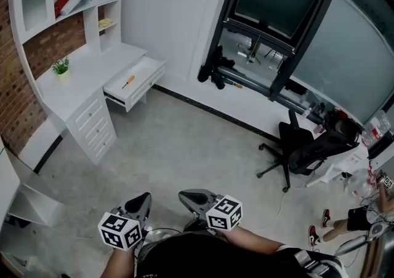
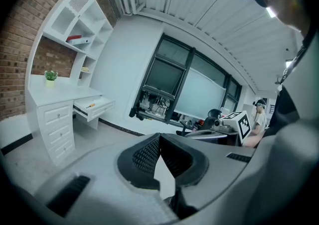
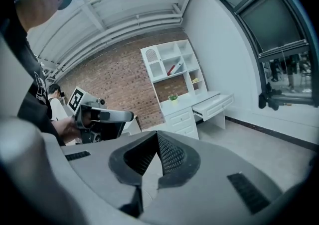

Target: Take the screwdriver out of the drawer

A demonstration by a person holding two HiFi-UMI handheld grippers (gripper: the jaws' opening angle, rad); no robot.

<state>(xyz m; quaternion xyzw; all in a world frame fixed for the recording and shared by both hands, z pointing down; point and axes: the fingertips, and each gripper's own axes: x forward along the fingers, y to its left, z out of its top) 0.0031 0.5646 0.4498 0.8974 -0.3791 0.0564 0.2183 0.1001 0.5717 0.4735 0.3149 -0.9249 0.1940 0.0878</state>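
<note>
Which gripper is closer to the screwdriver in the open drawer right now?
Left, narrowly. Both hang far back from the screwdriver; the left gripper is on its side, the right gripper farther over to the right.

White desk by the brick wall, one drawer out.
The desk (image 1: 92, 69) stands on the grey floor (image 1: 184, 147), and its top drawer (image 1: 148, 85) hangs open with an orange-handled screwdriver (image 1: 128, 81) lying alone inside. A small potted plant (image 1: 61, 66) sits on the desktop. Up on the shelves (image 1: 92, 6), a red item (image 1: 63, 1) leans and a yellow one (image 1: 106, 23) lies lower down. A black office chair (image 1: 298, 147) stands well apart on the floor.
</note>
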